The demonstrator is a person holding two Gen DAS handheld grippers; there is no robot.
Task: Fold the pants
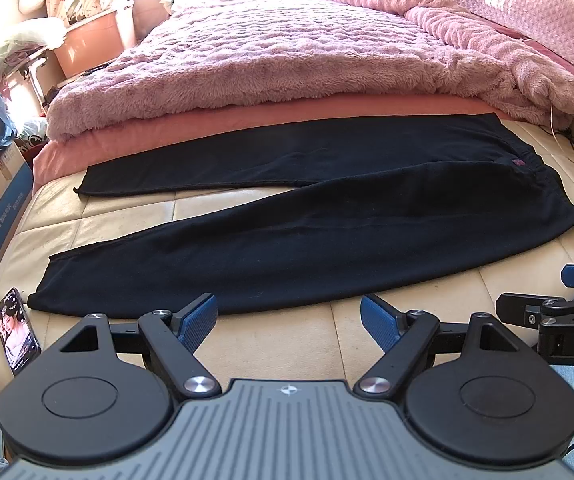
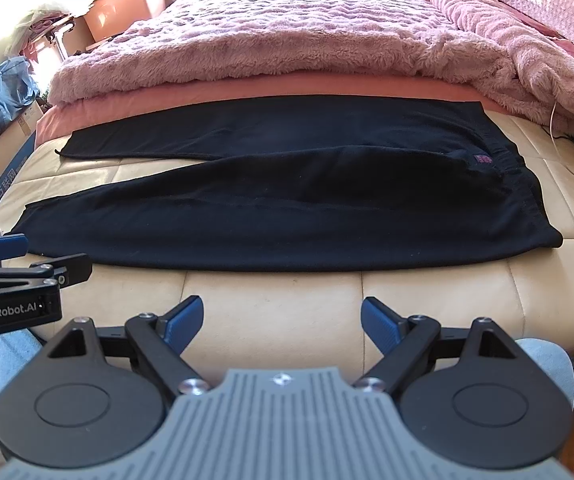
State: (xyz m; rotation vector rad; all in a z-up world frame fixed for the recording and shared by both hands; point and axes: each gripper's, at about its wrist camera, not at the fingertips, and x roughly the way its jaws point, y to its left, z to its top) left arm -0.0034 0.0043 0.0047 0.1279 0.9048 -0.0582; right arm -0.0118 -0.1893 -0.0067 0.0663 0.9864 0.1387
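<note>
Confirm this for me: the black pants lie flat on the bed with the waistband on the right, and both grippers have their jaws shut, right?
Not quite. The pants lie flat with the waistband on the right, but both grippers are open: the left gripper in the left wrist view and the right gripper in the right wrist view each show jaws spread wide, holding nothing.

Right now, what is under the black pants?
The pants lie flat on the cream quilted mattress. Anything beneath the fabric itself is covered and cannot be seen.
</note>
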